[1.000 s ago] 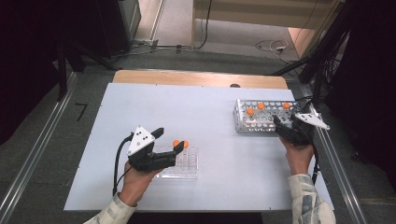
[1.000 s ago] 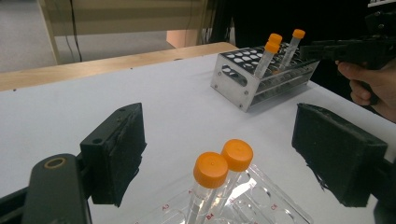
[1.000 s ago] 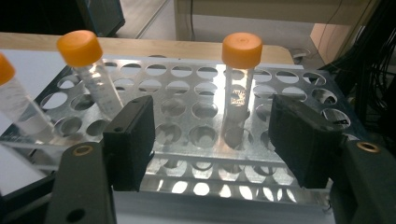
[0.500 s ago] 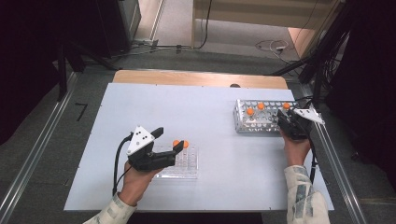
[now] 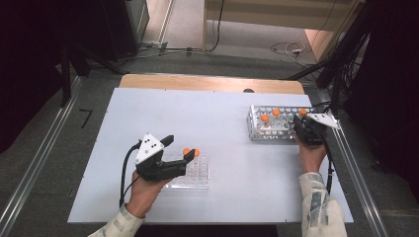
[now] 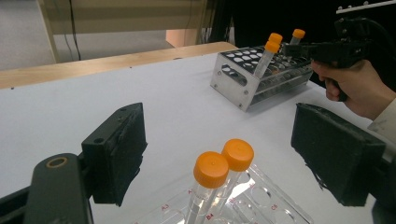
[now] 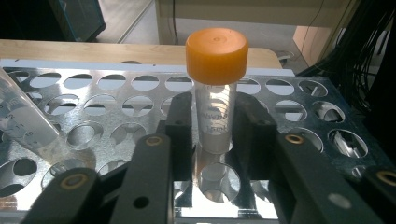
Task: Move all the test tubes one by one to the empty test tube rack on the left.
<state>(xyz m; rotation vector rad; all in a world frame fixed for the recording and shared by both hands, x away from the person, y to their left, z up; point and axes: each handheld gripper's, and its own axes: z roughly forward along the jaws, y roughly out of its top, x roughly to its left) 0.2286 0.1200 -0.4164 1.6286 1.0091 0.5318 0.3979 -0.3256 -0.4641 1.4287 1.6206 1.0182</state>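
Observation:
My right gripper (image 7: 214, 122) is shut on a clear tube with an orange cap (image 7: 215, 107), which stands upright in a hole of the metal rack (image 7: 116, 112). Its jaws have just been closing on that tube. In the high view, this gripper (image 5: 301, 123) sits at the right end of the metal rack (image 5: 267, 129). My left gripper (image 6: 219, 121) is open, its jaws standing wide on either side of two orange-capped tubes (image 6: 211, 170) in a clear plastic rack (image 5: 197, 174), without touching them. From above, the left gripper (image 5: 180, 148) hovers over that clear rack.
Two more orange-capped tubes (image 5: 271, 116) stand in the metal rack; one leans at the left in the right gripper view (image 7: 28, 123). The white table (image 5: 197, 113) reaches to a wooden strip (image 5: 207, 81) at the back. Cables lie beyond the right edge.
My right gripper moved slightly forward to the rack's right end and its jaws closed on the tube there. The left hand stayed where it was.

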